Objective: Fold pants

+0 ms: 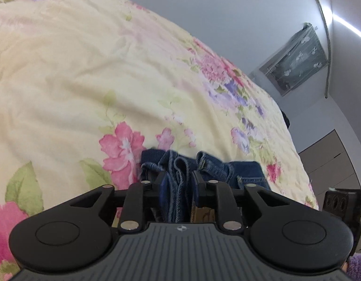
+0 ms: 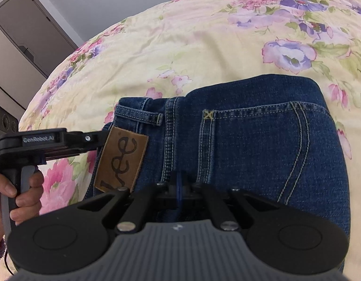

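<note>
Bedroom with pale grey walls, work surface is a bed under a crumpled cream bedspread printed with pink and purple flowers (image 2: 180,46); dark blue denim jeans with tan stitching (image 2: 262,140) lie on it near the closer edge, seat side up, back pocket and brown leather brand patch (image 2: 122,161) showing. Left gripper (image 1: 177,180) has bunched denim layers between its fingers, waistband edge by the look of it, jaws partly apart around the wad; whether the pads press on it, cannot tell. From the right wrist view it comes in from the side at the patch corner, person's hand (image 2: 19,194) on its handle. Right gripper (image 2: 179,187) is closed down tight at the near edge of the seat, with what looks like a thin blue fold of cloth pinched between the pads. My read: both are at the waist end, so the step is carrying that end over for a fold. To do it well: confirm the left actually has all layers clamped before lifting, thick seam stack can slip out; raise both ends together and level so the waistband stays straight; move them in parallel so the crease lands square; keep light tension between the two grips to stop sag, and lay the cloth down before letting go
</note>
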`<state>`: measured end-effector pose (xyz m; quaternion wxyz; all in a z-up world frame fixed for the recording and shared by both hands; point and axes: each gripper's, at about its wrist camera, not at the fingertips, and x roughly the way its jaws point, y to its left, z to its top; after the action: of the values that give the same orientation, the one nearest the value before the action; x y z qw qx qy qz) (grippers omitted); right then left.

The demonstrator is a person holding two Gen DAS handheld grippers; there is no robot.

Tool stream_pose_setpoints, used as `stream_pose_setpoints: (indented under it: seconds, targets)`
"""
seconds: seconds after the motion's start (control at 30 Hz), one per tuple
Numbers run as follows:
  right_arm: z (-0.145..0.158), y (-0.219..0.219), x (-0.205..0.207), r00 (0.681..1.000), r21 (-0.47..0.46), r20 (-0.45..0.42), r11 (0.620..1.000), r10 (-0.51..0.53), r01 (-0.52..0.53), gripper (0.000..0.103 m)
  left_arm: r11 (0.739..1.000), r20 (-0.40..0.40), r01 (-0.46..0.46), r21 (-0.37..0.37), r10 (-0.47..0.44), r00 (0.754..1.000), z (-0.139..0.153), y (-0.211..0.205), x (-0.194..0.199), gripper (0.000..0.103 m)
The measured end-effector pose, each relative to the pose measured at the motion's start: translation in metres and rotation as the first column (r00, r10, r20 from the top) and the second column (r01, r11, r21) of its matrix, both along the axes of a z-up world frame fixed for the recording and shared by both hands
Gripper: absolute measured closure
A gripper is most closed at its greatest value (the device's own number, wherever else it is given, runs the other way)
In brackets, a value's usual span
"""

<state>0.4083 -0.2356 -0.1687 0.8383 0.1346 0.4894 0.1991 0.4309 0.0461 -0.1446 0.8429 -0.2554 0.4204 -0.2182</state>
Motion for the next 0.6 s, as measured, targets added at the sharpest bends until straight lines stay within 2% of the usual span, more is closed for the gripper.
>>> stream_pose_setpoints:
  seconds: [0.1,0.17,0.27,0.37,0.43,0.53,0.6]
  targets:
    - [0.002,0.002,-0.001,1.0,-0.01,0.007,1.0,-0.014,0.014,0.103,1.0,0.029,0.02,-0.004,-0.02,0.999,0.014,-0.009,-0.003,0.061]
    - [0.006,0.003,-0.004,1.0,-0.019,0.019,1.0,-0.016,0.017,0.103,0.998,0.022,0.025,0.057,-0.026,0.999,0.013,-0.024,-0.002,0.061]
    - [0.022,-0.003,-0.013,0.998,-0.016,0.054,1.0,-0.019,0.02,0.103,0.995,0.017,0.02,0.097,-0.021,1.0,0.005,-0.04,-0.003,0.06]
    - [0.045,-0.02,-0.026,0.991,-0.039,0.134,0.999,-0.024,0.029,0.103,0.994,0.039,0.009,0.108,-0.014,0.999,0.004,-0.045,-0.005,0.051]
    - [0.053,-0.037,-0.033,0.986,-0.079,0.163,0.996,-0.038,0.051,0.103,0.995,0.051,-0.011,0.101,0.006,0.999,0.006,-0.045,-0.006,0.051]
    - [0.054,-0.069,-0.039,0.983,-0.104,0.161,0.989,-0.083,0.1,0.103,0.996,0.109,-0.024,0.09,0.014,0.994,0.017,-0.046,-0.012,0.052]
    - [0.051,-0.089,-0.043,0.983,-0.103,0.145,0.986,-0.117,0.133,0.103,0.994,0.087,0.006,0.108,-0.016,0.996,0.019,-0.051,-0.01,0.052]
